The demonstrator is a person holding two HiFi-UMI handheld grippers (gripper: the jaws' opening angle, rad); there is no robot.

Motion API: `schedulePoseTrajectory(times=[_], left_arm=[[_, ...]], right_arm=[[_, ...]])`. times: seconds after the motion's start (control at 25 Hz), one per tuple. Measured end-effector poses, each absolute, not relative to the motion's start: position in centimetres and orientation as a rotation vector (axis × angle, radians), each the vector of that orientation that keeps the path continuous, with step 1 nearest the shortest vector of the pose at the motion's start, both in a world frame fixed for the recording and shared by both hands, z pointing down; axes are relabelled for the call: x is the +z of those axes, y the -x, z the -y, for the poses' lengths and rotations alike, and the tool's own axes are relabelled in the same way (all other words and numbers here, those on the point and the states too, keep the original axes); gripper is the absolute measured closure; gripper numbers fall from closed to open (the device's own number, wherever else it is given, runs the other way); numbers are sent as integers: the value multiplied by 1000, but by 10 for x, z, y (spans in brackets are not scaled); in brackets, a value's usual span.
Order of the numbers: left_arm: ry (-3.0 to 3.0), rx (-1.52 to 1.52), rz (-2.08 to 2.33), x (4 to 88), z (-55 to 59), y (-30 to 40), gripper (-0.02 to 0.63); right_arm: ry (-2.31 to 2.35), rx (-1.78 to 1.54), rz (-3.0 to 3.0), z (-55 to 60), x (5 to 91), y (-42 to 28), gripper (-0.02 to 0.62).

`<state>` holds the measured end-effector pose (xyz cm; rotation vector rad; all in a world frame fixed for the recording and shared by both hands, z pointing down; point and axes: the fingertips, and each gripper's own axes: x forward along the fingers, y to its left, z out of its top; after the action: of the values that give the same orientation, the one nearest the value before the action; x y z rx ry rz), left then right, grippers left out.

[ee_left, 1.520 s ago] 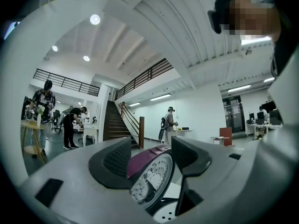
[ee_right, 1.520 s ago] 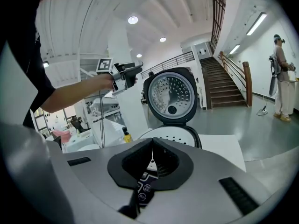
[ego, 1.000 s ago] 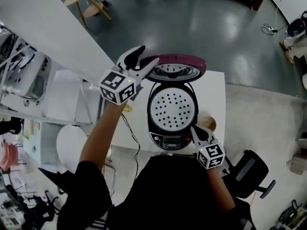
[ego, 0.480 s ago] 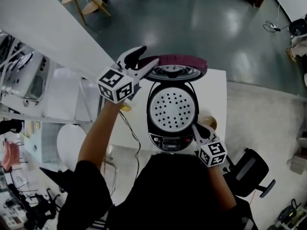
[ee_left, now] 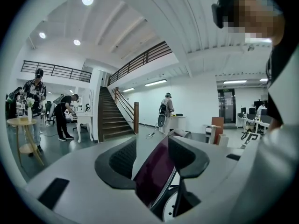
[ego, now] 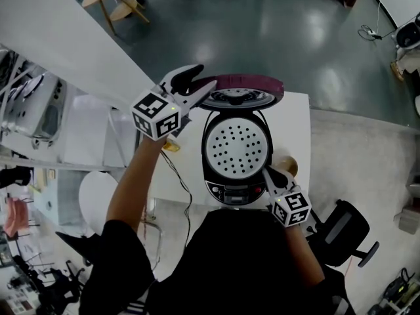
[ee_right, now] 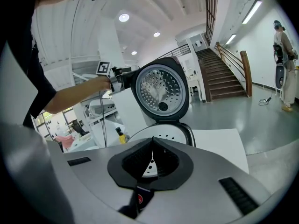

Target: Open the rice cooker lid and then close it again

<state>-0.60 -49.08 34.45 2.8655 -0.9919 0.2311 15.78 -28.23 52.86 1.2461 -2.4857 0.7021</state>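
The rice cooker [ego: 228, 192] is sitting on the white surface [ego: 296, 126] with its lid [ego: 244, 84] standing upright at the cooker's back, so the closing half is what is coming up. The left gripper [ego: 201, 77] is straddling the lid's left edge. Its jaws have just been closing with the rim between them, but a gap is showing at one pad, so they are spread and not yet pinching. The right gripper [ego: 265, 172], pressed together and empty, is waiting just beside the cooker's front right corner. To do this well, the left gripper should be seating both pads on the rim, then swinging the lid forward about its hinge until it latches. The lid's shell is looking glossy, maroon and domed, and likely slippery. Its inner plate [ee_right: 159, 90] is dimpled metal, and a round perforated plate [ego: 236, 146] is covering the pot.
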Motion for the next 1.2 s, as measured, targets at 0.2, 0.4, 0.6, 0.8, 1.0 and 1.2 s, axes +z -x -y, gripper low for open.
schedulePoseTrajectory(times=[0.2, 0.4, 0.6, 0.8, 1.0, 1.2], left_arm=[[-2890, 278, 949, 345, 482, 4, 406], [-2934, 341, 868, 347, 467, -1, 420], [-2977, 410, 782, 349, 449, -5, 437], [-3026, 484, 728, 350, 433, -9, 456], [-3068, 570, 644, 358, 411, -15, 473], [-3113, 696, 518, 368, 388, -20, 505]], right_arm=[[-1256, 698, 2485, 276, 527, -156, 595], [-1266, 694, 2482, 269, 528, -155, 595], [-1265, 692, 2486, 258, 527, -149, 595], [-1325, 648, 2476, 252, 519, -150, 595], [-1413, 639, 2460, 248, 517, -157, 595], [-1409, 651, 2467, 238, 515, -151, 595]])
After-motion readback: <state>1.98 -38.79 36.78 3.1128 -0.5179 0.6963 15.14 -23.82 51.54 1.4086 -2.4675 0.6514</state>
